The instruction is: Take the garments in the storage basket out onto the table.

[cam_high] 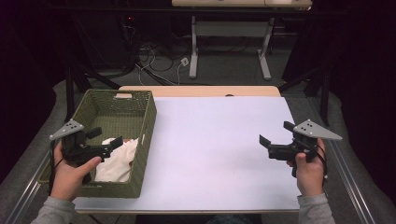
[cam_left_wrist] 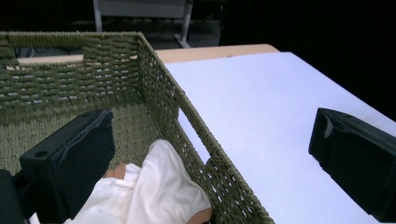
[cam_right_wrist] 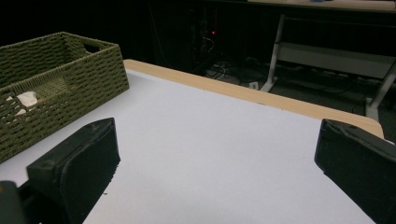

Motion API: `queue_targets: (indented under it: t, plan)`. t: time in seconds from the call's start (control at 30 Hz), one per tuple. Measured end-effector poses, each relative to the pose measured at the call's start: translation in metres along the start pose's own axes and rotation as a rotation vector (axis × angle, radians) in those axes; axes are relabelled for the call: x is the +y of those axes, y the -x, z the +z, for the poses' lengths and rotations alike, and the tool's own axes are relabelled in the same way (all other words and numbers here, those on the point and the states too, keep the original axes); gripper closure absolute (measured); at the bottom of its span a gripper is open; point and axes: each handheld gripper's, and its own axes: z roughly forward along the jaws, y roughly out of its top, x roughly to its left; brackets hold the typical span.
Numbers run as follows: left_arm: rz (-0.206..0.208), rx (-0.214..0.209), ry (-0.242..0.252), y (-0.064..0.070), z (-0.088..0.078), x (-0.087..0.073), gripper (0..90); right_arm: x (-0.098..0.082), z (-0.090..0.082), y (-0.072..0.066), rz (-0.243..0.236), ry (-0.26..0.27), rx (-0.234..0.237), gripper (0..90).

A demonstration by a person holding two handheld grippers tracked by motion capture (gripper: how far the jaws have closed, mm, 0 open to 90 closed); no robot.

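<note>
A green woven basket (cam_high: 146, 122) stands at the table's left, with a crumpled white cloth (cam_high: 119, 160) lying in its near half. My left gripper (cam_high: 106, 138) hovers open over the basket's near part, above the cloth, with nothing between its jaws. In the left gripper view the cloth (cam_left_wrist: 154, 191) lies low between the jaws, against the basket's right wall (cam_left_wrist: 187, 126). My right gripper (cam_high: 276, 133) is held open above the table's right side, pointing left, jaws empty. The right gripper view shows the basket (cam_right_wrist: 70, 88) far to the left.
The white tabletop (cam_high: 215, 144) stretches between the basket and my right gripper, with a wooden strip (cam_high: 205, 90) along its far edge. A white desk frame (cam_high: 229, 42) and cables stand on the floor beyond. Dark stands flank the table.
</note>
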Motion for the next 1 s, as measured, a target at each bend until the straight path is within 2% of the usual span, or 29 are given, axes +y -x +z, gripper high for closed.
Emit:
queue_targets:
  t: [0.1,0.37,0.6,0.7,0.87,1.0]
  plan:
    - [-0.003,0.001,-0.024,-0.002,0.004,0.003,0.2,-0.003,0.003,0.000,0.001,-0.009,0.000,0.0]
    - [0.031,0.002,-0.067,0.002,0.013,0.011,0.3,-0.002,0.002,0.000,0.006,-0.012,0.011,0.0]
    - [0.012,0.008,-0.090,-0.003,0.015,0.016,0.3,-0.002,0.001,0.000,0.007,-0.018,0.013,0.0]
    - [0.013,0.022,-0.113,-0.004,0.015,0.019,0.3,-0.002,0.001,0.001,0.014,-0.019,0.013,0.0]
    - [0.006,0.056,-0.189,-0.006,0.017,0.027,0.2,-0.002,0.001,0.000,0.014,-0.023,0.017,0.0]
    - [-0.005,0.089,-0.217,-0.009,0.020,0.032,0.2,-0.002,0.002,-0.001,0.014,-0.029,0.019,0.0]
